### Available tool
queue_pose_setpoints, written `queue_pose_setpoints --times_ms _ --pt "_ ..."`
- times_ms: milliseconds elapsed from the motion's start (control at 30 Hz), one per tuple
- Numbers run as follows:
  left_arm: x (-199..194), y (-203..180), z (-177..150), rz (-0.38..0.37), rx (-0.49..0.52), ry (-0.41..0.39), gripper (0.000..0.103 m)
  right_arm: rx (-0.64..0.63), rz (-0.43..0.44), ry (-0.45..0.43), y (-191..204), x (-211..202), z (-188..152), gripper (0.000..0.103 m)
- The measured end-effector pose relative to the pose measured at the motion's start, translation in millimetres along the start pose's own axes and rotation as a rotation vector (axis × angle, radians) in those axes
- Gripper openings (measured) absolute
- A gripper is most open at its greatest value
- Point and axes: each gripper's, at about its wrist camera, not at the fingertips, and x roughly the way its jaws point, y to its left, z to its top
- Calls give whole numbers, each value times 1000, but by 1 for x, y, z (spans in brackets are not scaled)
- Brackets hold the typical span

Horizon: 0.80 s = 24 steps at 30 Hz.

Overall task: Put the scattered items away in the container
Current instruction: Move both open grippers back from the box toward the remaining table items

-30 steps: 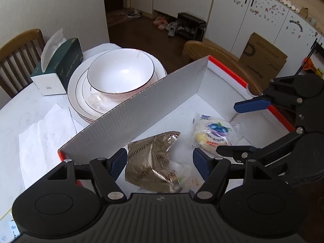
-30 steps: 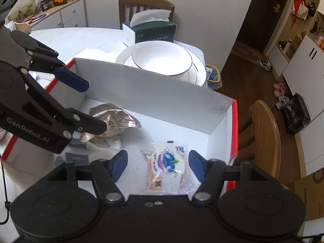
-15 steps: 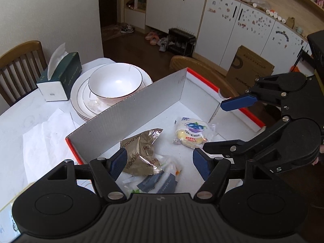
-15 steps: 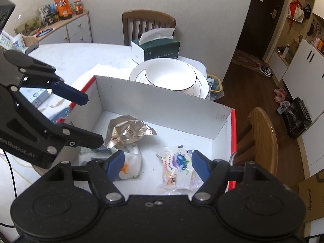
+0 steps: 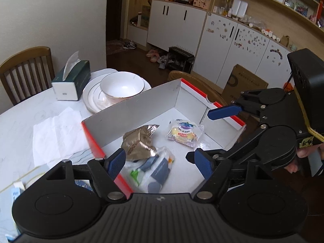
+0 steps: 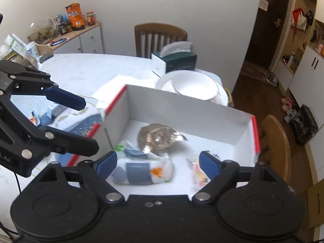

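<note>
A white cardboard box [image 5: 141, 109] with red rims stands on the table. In it lie a gold foil packet [image 5: 139, 141], a blueberry snack pack [image 5: 184, 133] and a clear bag of grey-blue sachets [image 5: 149, 170]. My left gripper [image 5: 160, 163] hovers above the box's near edge, its jaws opening, with nothing between the pads. My right gripper [image 6: 158, 162] hangs over the box [image 6: 182, 109] above the clear bag [image 6: 141, 170] and the foil packet [image 6: 158, 135], its jaws opening wide and holding nothing. Each gripper shows in the other's view: right [image 5: 210, 133], left [image 6: 81, 121].
Behind the box are stacked plates with a bowl [image 5: 121, 85], a green tissue box [image 5: 70, 79] and a wooden chair [image 5: 26, 68]. White paper sheets [image 5: 56, 133] lie left of the box. A blue printed pack [image 6: 87, 125] and small cartons [image 6: 52, 109] sit outside it. Another chair [image 6: 277, 147] stands at its right.
Both grippers have drawn back and risen from the box, so more of its floor and the clear bag show. The right jaws have spread wider; the blueberry pack stays on the floor.
</note>
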Motion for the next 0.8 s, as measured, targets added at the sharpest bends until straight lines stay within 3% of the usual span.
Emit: queue_pose_setpoints --times_ms 300,800 --pt "-33 19 -22 25 -7 -37 78 5 -6 -61 35 -9 3 94" --pt "-80 69 -69 65 -61 -57 86 39 32 -72 98 -11 2 96"
